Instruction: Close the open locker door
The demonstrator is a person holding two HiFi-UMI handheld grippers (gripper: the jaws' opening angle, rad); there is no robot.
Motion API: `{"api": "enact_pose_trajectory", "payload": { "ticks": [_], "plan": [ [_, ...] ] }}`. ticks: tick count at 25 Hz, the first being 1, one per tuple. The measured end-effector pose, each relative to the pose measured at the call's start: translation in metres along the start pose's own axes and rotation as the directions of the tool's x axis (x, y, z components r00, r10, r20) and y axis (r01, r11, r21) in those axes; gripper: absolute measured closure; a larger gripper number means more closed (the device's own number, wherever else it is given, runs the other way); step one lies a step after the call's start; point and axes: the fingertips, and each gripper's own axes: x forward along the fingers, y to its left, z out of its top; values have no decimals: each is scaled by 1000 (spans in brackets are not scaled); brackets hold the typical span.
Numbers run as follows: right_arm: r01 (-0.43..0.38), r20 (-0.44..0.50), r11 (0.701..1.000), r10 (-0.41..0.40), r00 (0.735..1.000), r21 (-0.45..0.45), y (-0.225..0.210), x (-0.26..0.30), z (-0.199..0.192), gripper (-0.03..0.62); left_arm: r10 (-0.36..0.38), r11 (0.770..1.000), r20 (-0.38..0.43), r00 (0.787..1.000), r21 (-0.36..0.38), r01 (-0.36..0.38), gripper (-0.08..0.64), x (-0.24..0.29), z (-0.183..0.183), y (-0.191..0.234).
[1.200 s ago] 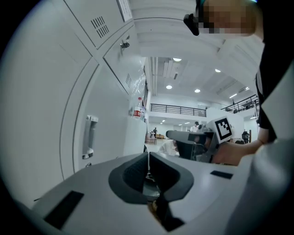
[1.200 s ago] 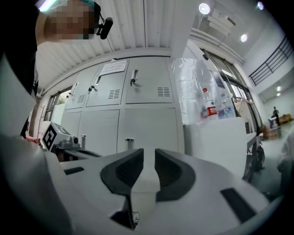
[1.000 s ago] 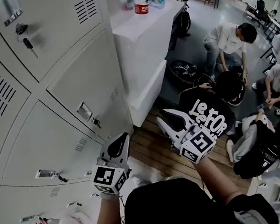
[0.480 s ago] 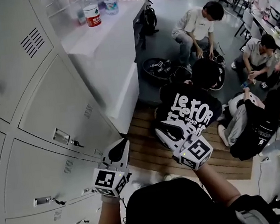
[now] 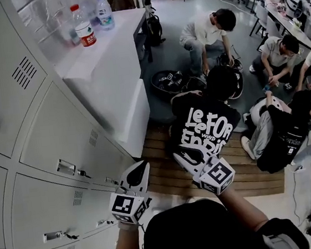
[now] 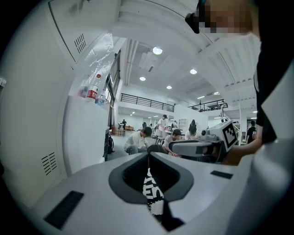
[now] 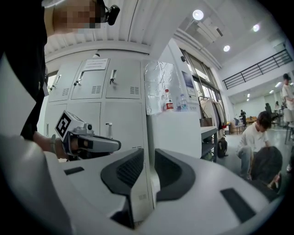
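Left of the head view, lockers [image 5: 53, 155] show only closed doors. A seated person's shirt [image 5: 206, 126] reads "LeFOR". Both empty: the left gripper [image 5: 141, 166] has jaws meeting, the right gripper [image 5: 178, 156] slightly parted. Since a second ago, the red-labelled bottle [image 5: 82, 32] has slid leftward in view.

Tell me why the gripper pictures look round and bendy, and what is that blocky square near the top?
Right gripper view and left gripper view: a wide-angle lens makes a circle with black corners and bows the grey metal lockers. Right gripper view: the round ceiling lamp glares white. Both: the blocky patch was added afterwards to hide a face.
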Motion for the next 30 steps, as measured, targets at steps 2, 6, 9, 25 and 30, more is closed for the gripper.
{"api": "enact_pose_trajectory", "payload": {
  "ticks": [2,6,9,25,30],
  "plan": [
    [14,7,1000,-14,1000,3,-2,-3,0,503,-5,1000,-1,1000,2,5,532,0,-1,-1],
    [11,7,1000,-11,1000,-23,-3,-5,-2,505,-3,1000,-3,1000,4,3,532,1,-2,-3],
    [-18,-19,999,17,1000,-34,4,-5,-3,505,7,1000,-3,1000,-1,-7,532,0,-4,-3],
    [-44,-15,998,44,999,-36,12,0,-6,505,38,999,-5,999,-10,-38,532,-7,-6,1],
    [-37,-13,998,37,999,-44,11,-1,-6,505,43,999,-5,999,-8,-43,532,-9,-6,2]
  ]
}}
